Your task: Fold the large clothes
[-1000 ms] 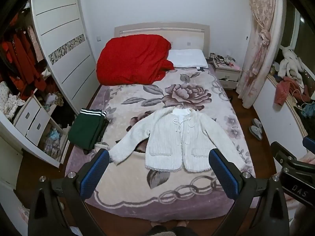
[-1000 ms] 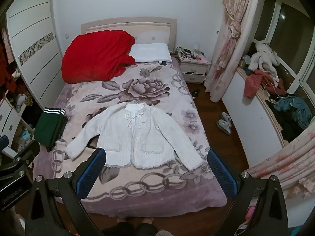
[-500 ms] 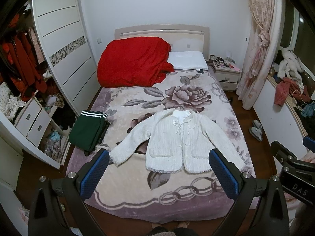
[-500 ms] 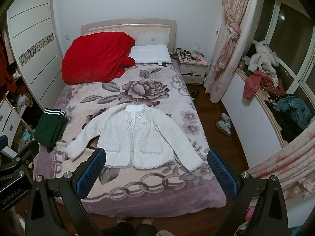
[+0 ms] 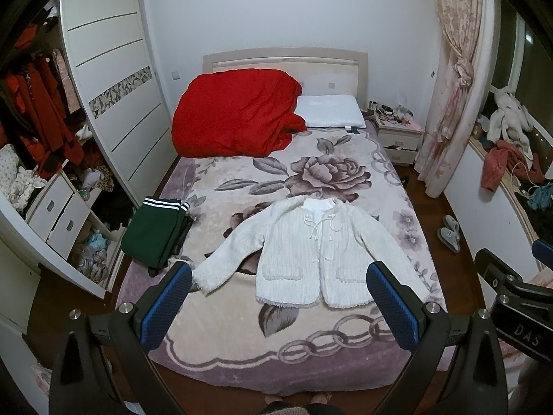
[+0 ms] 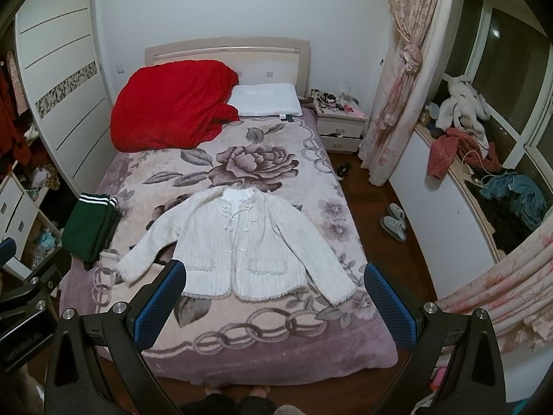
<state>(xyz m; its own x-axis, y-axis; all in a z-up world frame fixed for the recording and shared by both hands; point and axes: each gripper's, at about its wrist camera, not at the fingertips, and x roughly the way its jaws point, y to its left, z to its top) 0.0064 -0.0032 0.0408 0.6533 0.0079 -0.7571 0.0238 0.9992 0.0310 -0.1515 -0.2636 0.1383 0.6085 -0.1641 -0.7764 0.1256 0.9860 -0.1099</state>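
A white fuzzy cardigan (image 5: 304, 256) lies flat and face up on the bed's floral blanket (image 5: 311, 339), sleeves spread to both sides. It also shows in the right wrist view (image 6: 238, 249). My left gripper (image 5: 280, 304) is open and empty, held high above the foot of the bed. My right gripper (image 6: 276, 301) is open and empty too, at the same height, to the right of the left one. Both are well clear of the cardigan.
A folded green garment with white stripes (image 5: 155, 231) lies at the bed's left edge. A red duvet (image 5: 235, 114) and a white pillow (image 5: 330, 110) are at the head. A wardrobe (image 5: 114, 103) stands left, a nightstand (image 5: 397, 131) and slippers (image 5: 449, 231) right.
Both views have risen and pulled back slightly from the bed. The cardigan has not moved and both grippers stay open.
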